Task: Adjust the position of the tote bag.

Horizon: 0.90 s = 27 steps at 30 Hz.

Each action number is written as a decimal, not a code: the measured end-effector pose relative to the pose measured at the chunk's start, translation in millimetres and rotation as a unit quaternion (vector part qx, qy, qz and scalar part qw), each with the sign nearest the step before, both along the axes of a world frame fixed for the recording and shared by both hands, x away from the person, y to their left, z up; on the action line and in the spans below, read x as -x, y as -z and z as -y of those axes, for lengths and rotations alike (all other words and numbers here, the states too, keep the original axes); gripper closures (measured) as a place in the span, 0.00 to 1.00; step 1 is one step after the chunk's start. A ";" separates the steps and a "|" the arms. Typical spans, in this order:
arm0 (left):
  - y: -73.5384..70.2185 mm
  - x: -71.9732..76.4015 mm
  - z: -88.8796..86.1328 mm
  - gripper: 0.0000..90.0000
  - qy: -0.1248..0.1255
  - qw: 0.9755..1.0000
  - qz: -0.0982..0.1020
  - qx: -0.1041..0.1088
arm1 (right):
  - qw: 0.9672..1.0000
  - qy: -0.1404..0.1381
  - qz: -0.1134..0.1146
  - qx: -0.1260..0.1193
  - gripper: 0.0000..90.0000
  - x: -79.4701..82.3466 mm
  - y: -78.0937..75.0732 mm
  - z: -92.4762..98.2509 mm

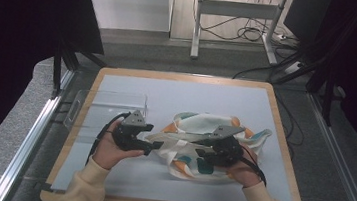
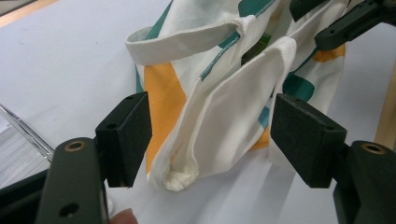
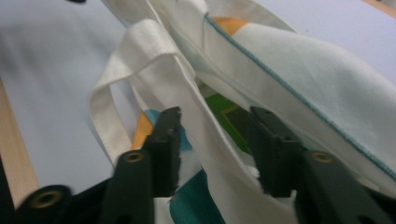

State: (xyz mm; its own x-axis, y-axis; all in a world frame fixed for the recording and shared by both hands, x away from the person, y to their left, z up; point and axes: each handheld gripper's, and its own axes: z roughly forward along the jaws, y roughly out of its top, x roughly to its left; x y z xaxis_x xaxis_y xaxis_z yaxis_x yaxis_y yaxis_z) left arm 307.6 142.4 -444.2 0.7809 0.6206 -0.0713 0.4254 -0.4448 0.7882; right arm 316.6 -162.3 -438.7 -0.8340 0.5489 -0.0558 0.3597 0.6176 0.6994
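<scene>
L tongs point(image 1: 147, 146) jaws wide apart, pointing right; R tongs point(image 1: 200, 148) partly closed, pointing left.

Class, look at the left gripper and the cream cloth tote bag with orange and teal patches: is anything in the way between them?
Nothing visible. The left gripper has its jaws open around a folded edge of the cream cloth tote bag.

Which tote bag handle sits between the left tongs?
The folded strap that hangs low toward the left tongs, between their open pads without touching them. The other strap loops flat across the bag's top, beyond them.
</scene>
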 end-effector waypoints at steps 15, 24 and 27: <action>0.7 0.3 3.0 0.33 -0.002 1.000 0.005 -0.006 | 1.000 -0.006 -0.021 0.003 0.95 -4.3 7.7 7.5; -9.8 -2.5 6.6 0.35 -0.002 1.000 0.001 0.016 | 1.000 -0.015 -0.021 -0.003 0.95 -3.4 8.4 9.7; -15.7 -4.2 9.0 0.35 -0.001 1.000 0.006 0.025 | 1.000 -0.017 -0.022 -0.005 0.95 -3.3 8.3 10.6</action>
